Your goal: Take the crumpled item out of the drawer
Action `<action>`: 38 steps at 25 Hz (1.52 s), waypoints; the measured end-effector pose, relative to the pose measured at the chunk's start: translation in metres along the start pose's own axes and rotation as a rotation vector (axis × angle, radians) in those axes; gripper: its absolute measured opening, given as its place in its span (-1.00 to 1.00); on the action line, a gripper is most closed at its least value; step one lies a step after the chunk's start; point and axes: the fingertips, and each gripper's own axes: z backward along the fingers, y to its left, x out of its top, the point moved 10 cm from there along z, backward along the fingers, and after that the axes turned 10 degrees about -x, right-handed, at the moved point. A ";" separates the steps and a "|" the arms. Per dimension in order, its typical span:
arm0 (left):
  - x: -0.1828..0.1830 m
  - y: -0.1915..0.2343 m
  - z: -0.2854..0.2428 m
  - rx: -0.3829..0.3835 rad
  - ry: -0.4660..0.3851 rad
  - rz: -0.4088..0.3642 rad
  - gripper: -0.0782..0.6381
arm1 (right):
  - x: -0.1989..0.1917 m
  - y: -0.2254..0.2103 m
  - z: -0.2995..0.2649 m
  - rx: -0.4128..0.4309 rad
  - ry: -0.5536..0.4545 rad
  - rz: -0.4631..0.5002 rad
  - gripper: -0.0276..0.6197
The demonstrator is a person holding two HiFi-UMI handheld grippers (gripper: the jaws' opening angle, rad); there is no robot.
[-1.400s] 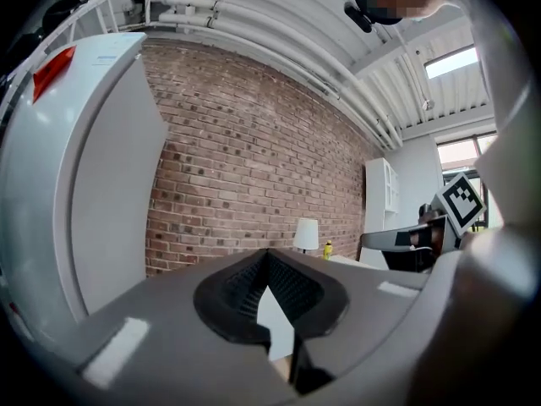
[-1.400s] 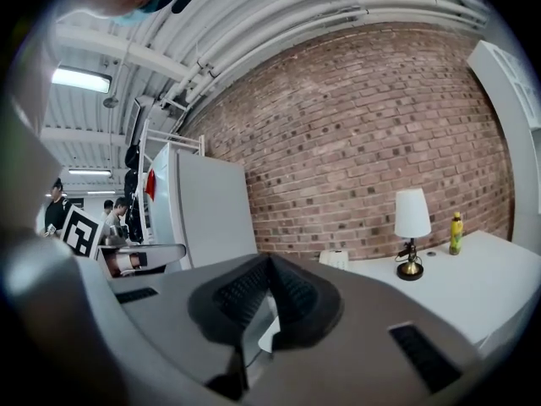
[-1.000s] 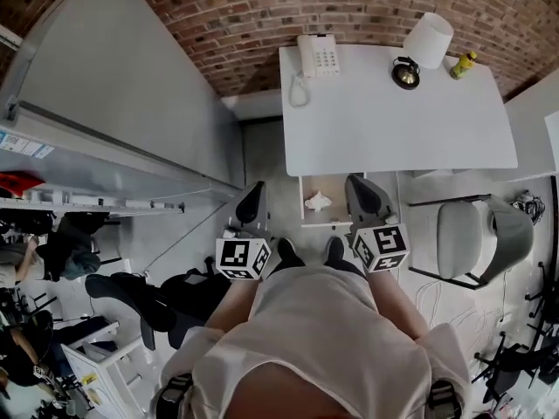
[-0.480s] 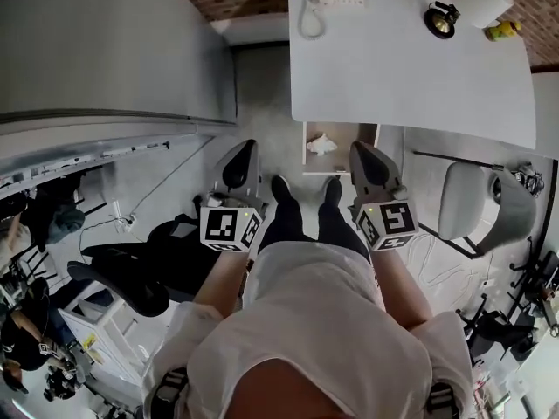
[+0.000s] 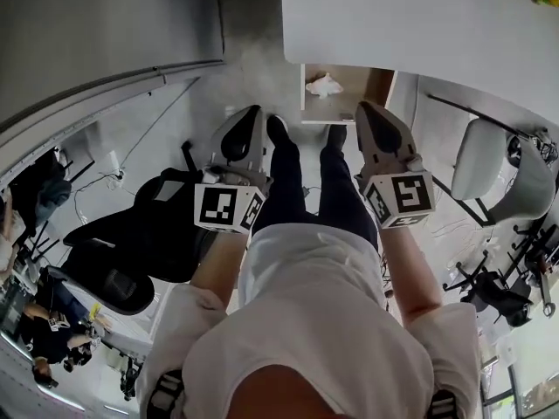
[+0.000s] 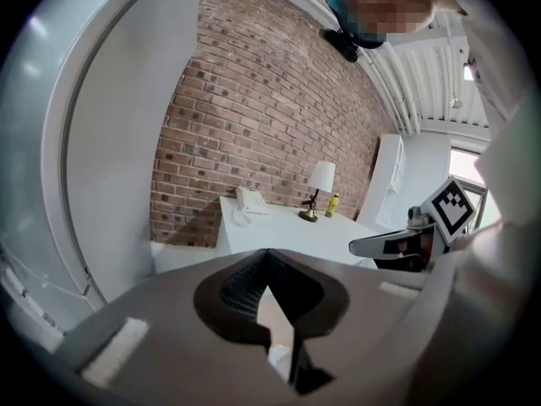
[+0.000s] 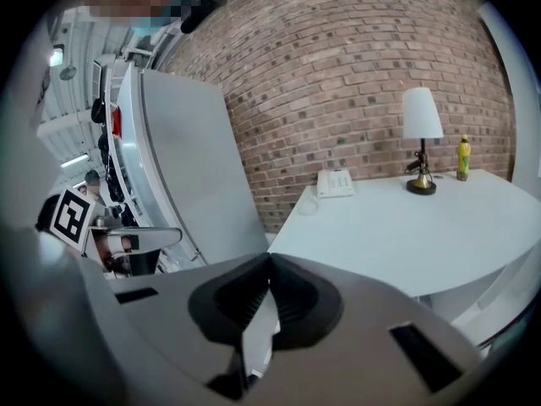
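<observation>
Grey jaws of the left gripper [image 6: 267,254] are pressing together with nothing between them, and the right gripper [image 7: 269,257] is doing the same. Their own bodies are filling the lower half of each gripper view. The drawer [image 5: 382,87] is showing clearly only in the head view, where the desk [image 5: 419,24] is covering its back part. Both grippers are pointing forward and slightly down, side by side, one outside each of the legs [image 5: 297,190], apart from the drawer. White crumpled item [image 5: 324,85] is lying inside the open drawer, near its left wall, untouched.
</observation>
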 end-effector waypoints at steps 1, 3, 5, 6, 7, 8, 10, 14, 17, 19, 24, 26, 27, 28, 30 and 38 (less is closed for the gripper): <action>-0.008 0.001 -0.004 -0.003 0.009 0.002 -0.76 | -0.008 -0.004 -0.004 -0.004 0.007 -0.002 -0.89; -0.023 0.005 -0.011 -0.007 0.026 0.004 -0.76 | -0.023 -0.011 -0.013 -0.011 0.021 -0.003 -0.89; -0.039 0.008 -0.016 -0.005 0.046 0.008 -0.76 | -0.039 -0.019 -0.020 -0.018 0.039 -0.008 -0.89; -0.047 0.009 -0.018 -0.004 0.057 0.012 -0.76 | -0.048 -0.021 -0.023 -0.020 0.051 -0.012 -0.89; -0.055 0.010 -0.020 -0.003 0.069 0.016 -0.76 | -0.056 -0.023 -0.026 -0.020 0.064 -0.016 -0.89; -0.063 0.011 -0.021 -0.001 0.081 0.021 -0.76 | -0.065 -0.023 -0.028 -0.018 0.078 -0.020 -0.89; -0.079 0.014 -0.024 0.004 0.103 0.030 -0.76 | -0.082 -0.023 -0.034 -0.012 0.103 -0.028 -0.89; -0.112 0.017 -0.032 0.018 0.151 0.064 -0.76 | -0.115 -0.022 -0.046 0.000 0.159 -0.051 -0.89; -0.137 0.016 -0.037 0.019 0.179 0.087 -0.76 | -0.138 -0.023 -0.054 0.005 0.189 -0.063 -0.89; -0.155 0.020 -0.043 0.008 0.193 0.097 -0.76 | -0.153 -0.025 -0.064 0.006 0.195 -0.062 -0.89; -0.190 0.022 -0.050 -0.010 0.262 0.139 -0.76 | -0.183 -0.028 -0.076 0.020 0.259 -0.062 -0.89; -0.197 0.023 -0.052 -0.006 0.267 0.143 -0.76 | -0.188 -0.028 -0.081 0.026 0.275 -0.055 -0.89; -0.199 0.023 -0.053 -0.005 0.270 0.145 -0.76 | -0.190 -0.028 -0.083 0.029 0.282 -0.053 -0.89; -0.201 0.023 -0.053 -0.004 0.272 0.146 -0.76 | -0.192 -0.028 -0.084 0.030 0.289 -0.053 -0.89; -0.203 0.023 -0.054 -0.005 0.277 0.147 -0.76 | -0.196 -0.029 -0.088 0.027 0.306 -0.052 -0.89; -0.202 0.025 -0.060 -0.008 0.280 0.152 -0.76 | -0.217 -0.038 -0.125 0.020 0.420 -0.072 -0.09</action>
